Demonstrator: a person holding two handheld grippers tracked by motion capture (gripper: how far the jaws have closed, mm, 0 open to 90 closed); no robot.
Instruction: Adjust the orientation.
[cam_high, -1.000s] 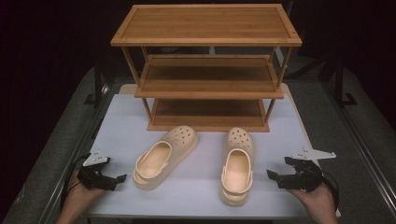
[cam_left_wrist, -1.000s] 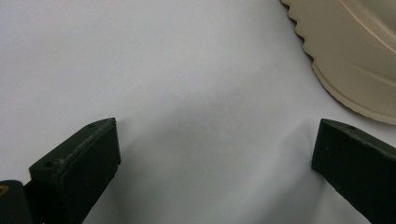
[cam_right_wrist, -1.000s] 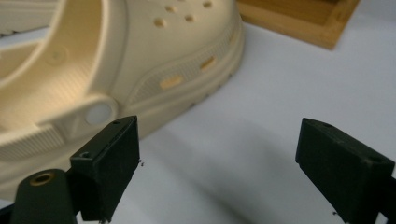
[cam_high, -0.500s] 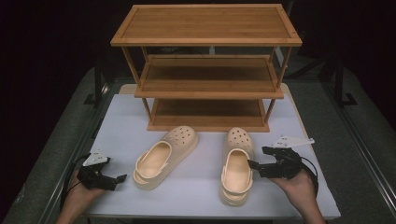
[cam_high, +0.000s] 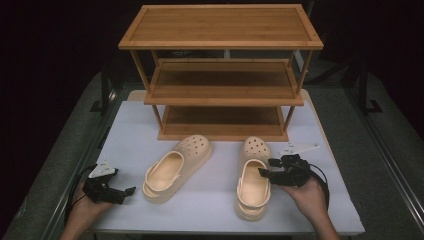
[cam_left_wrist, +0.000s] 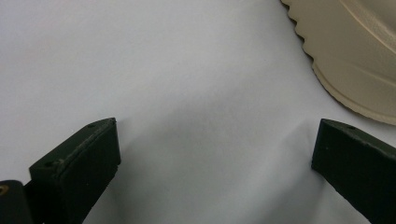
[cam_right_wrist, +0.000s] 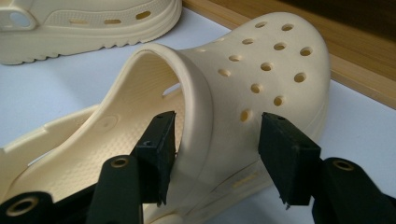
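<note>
A three-shelf rack (cam_high: 222, 75) stands at the back of a white table (cam_high: 210, 210), with two cream clogs in front of it. The right gripper (cam_high: 270, 172) reaches over the right clog (cam_high: 252, 182), its jaws apart, one inside the opening and one outside the upper (cam_right_wrist: 261, 70), not yet closed. The left gripper (cam_high: 122, 192) rests on the table beside the left clog (cam_high: 175, 167), jaws wide apart and empty.

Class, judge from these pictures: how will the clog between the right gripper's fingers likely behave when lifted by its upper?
The right clog looks like moulded foam, so probably light. Its thin upper may flex under the right gripper. Gripped near the toe, the heel will likely sag.
</note>
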